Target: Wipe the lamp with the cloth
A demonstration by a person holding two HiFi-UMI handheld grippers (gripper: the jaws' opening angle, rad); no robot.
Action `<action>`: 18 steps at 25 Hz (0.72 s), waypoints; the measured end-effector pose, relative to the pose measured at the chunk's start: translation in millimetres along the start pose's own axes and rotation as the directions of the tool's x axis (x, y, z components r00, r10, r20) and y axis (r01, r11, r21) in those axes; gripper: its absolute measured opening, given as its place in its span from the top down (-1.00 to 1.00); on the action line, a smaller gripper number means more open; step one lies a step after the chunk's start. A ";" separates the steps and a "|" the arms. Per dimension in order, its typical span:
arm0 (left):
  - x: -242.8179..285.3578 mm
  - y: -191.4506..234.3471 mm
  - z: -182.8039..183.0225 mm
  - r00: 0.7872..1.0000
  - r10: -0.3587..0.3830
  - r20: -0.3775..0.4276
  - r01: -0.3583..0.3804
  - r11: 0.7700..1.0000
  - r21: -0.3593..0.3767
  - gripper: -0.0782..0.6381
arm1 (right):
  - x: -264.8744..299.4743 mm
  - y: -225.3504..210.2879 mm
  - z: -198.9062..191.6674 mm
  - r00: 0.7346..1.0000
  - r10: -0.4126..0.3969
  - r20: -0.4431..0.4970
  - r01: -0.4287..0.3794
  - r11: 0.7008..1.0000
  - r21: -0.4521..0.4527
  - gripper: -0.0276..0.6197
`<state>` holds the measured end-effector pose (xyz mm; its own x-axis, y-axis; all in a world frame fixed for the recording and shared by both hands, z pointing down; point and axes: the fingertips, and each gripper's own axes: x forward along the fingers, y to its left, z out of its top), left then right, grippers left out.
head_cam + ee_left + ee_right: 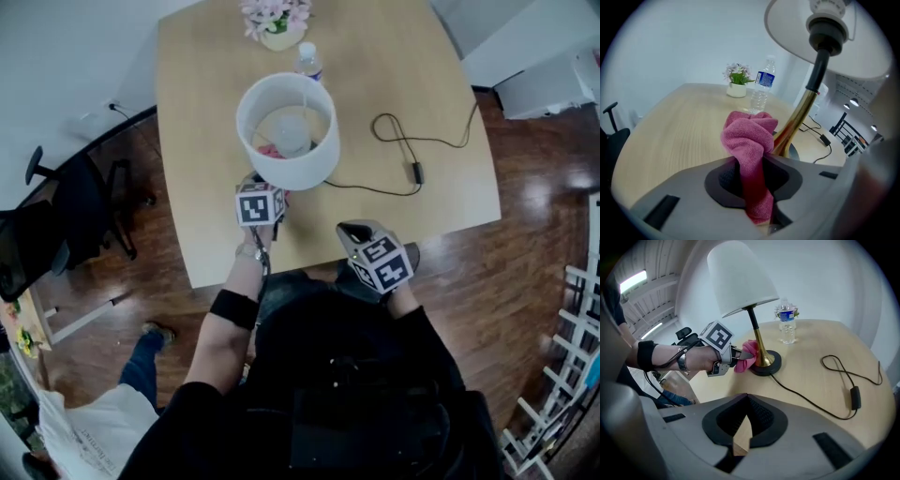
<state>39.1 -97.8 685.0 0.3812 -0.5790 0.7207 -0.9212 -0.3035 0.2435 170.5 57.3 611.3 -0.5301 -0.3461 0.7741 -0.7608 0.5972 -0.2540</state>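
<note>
Left tool (738, 354): closed on the pink cloth (750, 136); a bunched part of the cloth stands out in front of the jaws.
Cloth, place: under the white shade (286, 122), pressed against the lower part of the brass stem (799, 117), just above the dark round base (766, 365).
Lamp (740, 282): upright near the front edge of the worktop (422, 112); its cable (848, 380) runs away from the base in loops over the wood.
Right tool (746, 408): jaws together, nothing between them; it is over the near edge of the worktop, well apart from the lamp, and points toward it.
Behind the lamp: a water bottle (761, 89) and, beside it, a small pot of flowers (737, 86).
</note>
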 end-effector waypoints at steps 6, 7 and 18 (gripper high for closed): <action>13.8 16.2 26.8 0.990 -0.136 -0.040 0.139 0.988 0.068 0.50 | -0.3 38.7 19.4 0.993 -0.109 0.036 0.104 0.987 0.122 0.90; 10.3 15.4 30.7 0.985 -0.167 -0.049 0.170 0.982 0.076 0.50 | -0.6 45.8 22.5 0.990 -0.130 0.046 0.122 0.982 0.145 0.90; -123.3 7.0 -39.6 0.946 -0.301 -0.118 0.316 0.938 0.144 0.51 | 24.1 93.9 22.6 0.987 -0.112 0.113 0.086 0.973 0.214 0.90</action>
<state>-17.5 1.4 623.6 0.6290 -0.3674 0.6851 -0.7321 -0.5765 0.3629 77.8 88.7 593.0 -0.4808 -0.4900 0.7271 -0.8657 0.3970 -0.3049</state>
